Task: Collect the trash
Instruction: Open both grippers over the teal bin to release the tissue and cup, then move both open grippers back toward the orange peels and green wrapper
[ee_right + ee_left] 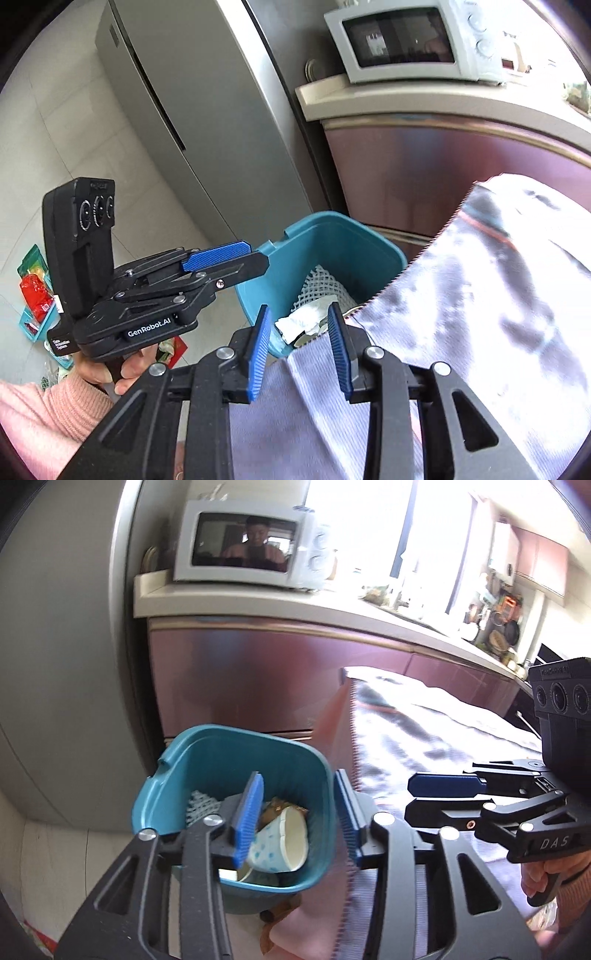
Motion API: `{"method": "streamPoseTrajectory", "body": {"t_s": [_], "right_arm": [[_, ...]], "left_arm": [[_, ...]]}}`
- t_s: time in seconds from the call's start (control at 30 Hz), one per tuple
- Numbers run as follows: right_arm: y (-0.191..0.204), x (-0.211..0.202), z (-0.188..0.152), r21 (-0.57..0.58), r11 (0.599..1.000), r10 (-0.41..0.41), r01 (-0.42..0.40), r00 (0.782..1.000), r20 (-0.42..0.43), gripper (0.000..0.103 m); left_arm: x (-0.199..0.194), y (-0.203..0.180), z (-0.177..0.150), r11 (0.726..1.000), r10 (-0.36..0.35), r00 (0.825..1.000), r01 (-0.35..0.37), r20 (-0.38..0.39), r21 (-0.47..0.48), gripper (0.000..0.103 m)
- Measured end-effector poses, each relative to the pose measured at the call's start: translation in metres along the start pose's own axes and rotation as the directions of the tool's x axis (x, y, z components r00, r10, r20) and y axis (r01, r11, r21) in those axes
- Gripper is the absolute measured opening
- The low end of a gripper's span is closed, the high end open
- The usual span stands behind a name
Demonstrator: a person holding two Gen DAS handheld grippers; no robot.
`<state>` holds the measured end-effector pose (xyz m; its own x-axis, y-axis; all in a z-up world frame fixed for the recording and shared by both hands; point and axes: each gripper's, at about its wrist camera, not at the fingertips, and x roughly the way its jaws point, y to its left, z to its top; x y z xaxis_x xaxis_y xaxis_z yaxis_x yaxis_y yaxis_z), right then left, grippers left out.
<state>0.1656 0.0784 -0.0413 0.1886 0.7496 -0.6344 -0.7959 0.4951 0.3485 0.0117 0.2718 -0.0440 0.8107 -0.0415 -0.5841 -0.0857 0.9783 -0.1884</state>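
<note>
Beside the table's edge, on the floor below a maroon cabinet front (258, 672), stands a teal square plastic bin (236, 764); it sits just beside the hanging hem of a pale lilac tablecloth with a zigzag-cut border (480, 295); inside the bin lie a white paper cup with blue dots (277, 843) tipped on its side, a piece of white foam netting (321, 284), a crumpled white tissue (306, 317) and what may be a brown wrapper (277, 808), though blur makes that uncertain. The left gripper (299, 819) hangs above the bin's opening with its blue ribbed pads spread apart and nothing between them; the right gripper (299, 347) is likewise parted and empty, poised over the cloth's hem at the bin's near rim. A hand in a pink knitted sleeve (48, 402) grips the left tool's handle. Behind, a white microwave oven (243, 542) rests on a cream worktop (295, 605) next to a tall grey refrigerator (192, 110); on the pale tiled floor farther off lie red and green packets (35, 288), well apart from the bin.
</note>
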Motion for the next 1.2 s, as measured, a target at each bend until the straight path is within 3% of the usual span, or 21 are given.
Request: {"method": "streamPoseTrajectory", "body": {"t_s": [0.17,0.2,0.33,0.5,0.67,0.97,1.13,1.2], "right_arm": [[-0.011,-0.054,-0.024,0.033,0.998,-0.058,0.056,0.995,0.080,0.033],[-0.014,-0.065,-0.030,0.044,0.996,-0.079,0.075,0.992,0.094,0.034],[-0.037,-0.111,-0.057,0.108,0.980,-0.183,0.169,0.973,0.137,0.039],[-0.065,-0.163,-0.095,0.219,0.933,-0.323,0.284,0.932,0.165,0.039],[-0.092,-0.210,-0.131,0.334,0.866,-0.445,0.371,0.877,0.180,0.039],[-0.135,-0.278,-0.187,0.525,0.722,-0.610,0.451,0.773,0.174,0.039],[-0.153,-0.300,-0.210,0.594,0.669,-0.648,0.448,0.743,0.169,0.039],[-0.160,-0.303,-0.215,0.610,0.656,-0.651,0.444,0.743,0.159,0.039]], "left_arm": [[-0.011,-0.043,0.004,0.993,-0.088,0.996,0.086,0.026,0.078,0.059],[-0.012,-0.053,0.005,0.991,-0.106,0.994,0.104,0.028,0.087,0.067],[-0.008,-0.095,0.006,0.975,-0.179,0.984,0.175,0.022,0.137,0.075],[0.008,-0.148,0.002,0.945,-0.269,0.963,0.269,-0.029,0.186,0.076],[0.032,-0.202,-0.002,0.901,-0.350,0.931,0.365,-0.103,0.233,0.075],[0.073,-0.287,-0.013,0.835,-0.419,0.871,0.481,-0.256,0.269,0.068],[0.089,-0.316,-0.014,0.816,-0.440,0.844,0.518,-0.306,0.257,0.064],[0.094,-0.325,-0.014,0.810,-0.442,0.836,0.527,-0.324,0.256,0.061]]}}
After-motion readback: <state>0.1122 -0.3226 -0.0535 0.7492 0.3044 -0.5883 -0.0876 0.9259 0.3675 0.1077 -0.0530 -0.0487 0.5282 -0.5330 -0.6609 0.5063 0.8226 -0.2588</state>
